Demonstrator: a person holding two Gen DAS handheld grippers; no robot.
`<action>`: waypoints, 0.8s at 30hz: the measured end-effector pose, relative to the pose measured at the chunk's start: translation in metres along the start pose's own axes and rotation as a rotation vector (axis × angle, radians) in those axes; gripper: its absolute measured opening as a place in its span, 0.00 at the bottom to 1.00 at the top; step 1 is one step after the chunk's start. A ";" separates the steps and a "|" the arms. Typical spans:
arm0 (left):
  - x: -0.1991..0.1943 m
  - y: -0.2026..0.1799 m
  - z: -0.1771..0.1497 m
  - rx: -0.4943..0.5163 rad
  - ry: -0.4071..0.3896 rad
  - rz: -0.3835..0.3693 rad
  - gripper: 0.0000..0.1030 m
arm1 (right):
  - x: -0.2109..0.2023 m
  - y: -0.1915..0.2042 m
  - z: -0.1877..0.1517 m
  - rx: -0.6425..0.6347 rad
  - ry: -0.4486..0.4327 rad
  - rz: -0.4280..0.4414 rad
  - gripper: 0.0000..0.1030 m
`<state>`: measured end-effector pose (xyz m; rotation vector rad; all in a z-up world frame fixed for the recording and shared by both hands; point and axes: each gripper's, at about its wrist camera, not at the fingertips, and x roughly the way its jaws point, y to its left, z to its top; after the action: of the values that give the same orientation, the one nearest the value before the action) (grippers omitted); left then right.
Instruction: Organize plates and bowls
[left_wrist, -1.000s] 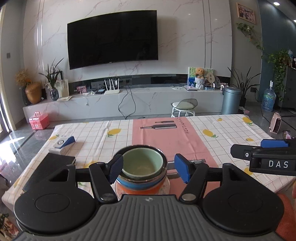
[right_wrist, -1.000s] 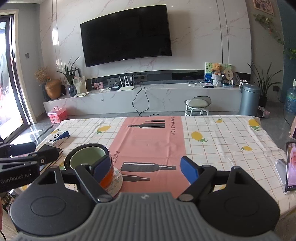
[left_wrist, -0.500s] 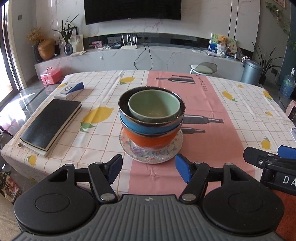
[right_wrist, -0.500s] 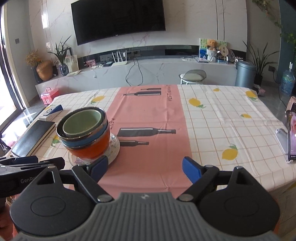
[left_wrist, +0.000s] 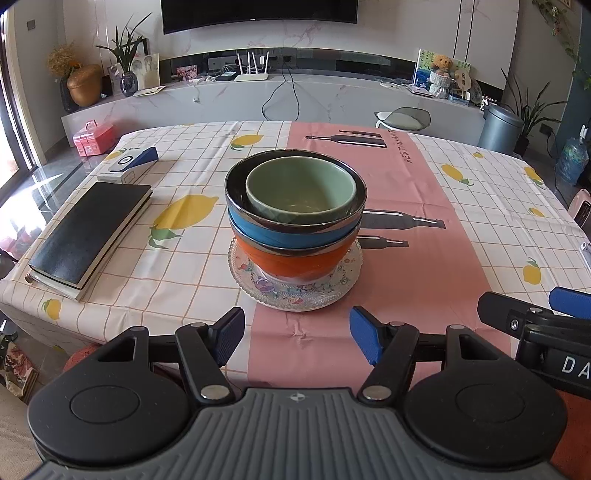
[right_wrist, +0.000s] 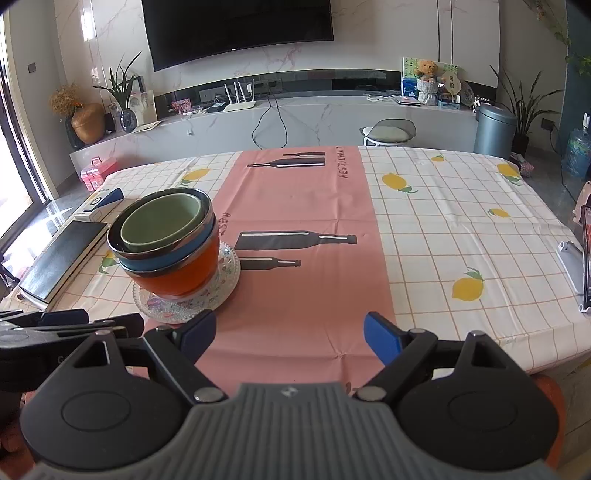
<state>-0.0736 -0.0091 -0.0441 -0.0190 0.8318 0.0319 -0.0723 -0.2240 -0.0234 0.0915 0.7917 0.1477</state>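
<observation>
Both views now look down steeper than a second ago: the TV has mostly slid out of the top of the left wrist view and the bowl stack sits further up-frame, no longer between the left gripper's fingers. Stack itself has not moved on the table.

Left to right, left wrist view: black notebook (left_wrist: 88, 236) lies near the table's left edge, small blue-and-white box (left_wrist: 133, 162) just behind it. Centre: glass plate (left_wrist: 295, 291) on the tablecloth (left_wrist: 461, 206), at the seam between check pattern and pink strip. On the plate stands an orange bowl (left_wrist: 291, 264), a blue bowl (left_wrist: 291, 234) nested in it, a dark-rimmed bowl (left_wrist: 236, 192) in that, a pale green bowl (left_wrist: 301, 190) innermost, sitting off-centre toward the right. Left gripper (left_wrist: 297, 334) hovers in front of the stack, near the table's near edge, jaws spread wide, nothing between them, not touching the plate. Right gripper's tip pokes in at far right.

Right wrist view: the stack sits at left, plate (right_wrist: 229, 273) just ahead of the left finger; notebook (right_wrist: 59, 258) further left. Right gripper (right_wrist: 290, 336) is over the pink strip, to the right of the stack, jaws released and wide, empty. Phone on a stand (right_wrist: 585, 258) at the far right edge.
</observation>
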 end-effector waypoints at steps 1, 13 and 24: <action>0.000 0.000 0.000 -0.001 0.000 -0.001 0.75 | 0.000 0.000 0.000 0.000 -0.001 -0.001 0.83; -0.001 0.000 0.002 -0.001 -0.004 -0.001 0.75 | 0.001 0.000 0.000 -0.003 0.004 0.003 0.83; -0.002 -0.003 0.003 0.014 -0.010 -0.009 0.75 | 0.002 0.000 0.000 -0.001 0.009 0.001 0.83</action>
<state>-0.0729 -0.0118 -0.0405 -0.0098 0.8222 0.0180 -0.0711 -0.2237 -0.0247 0.0906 0.8002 0.1496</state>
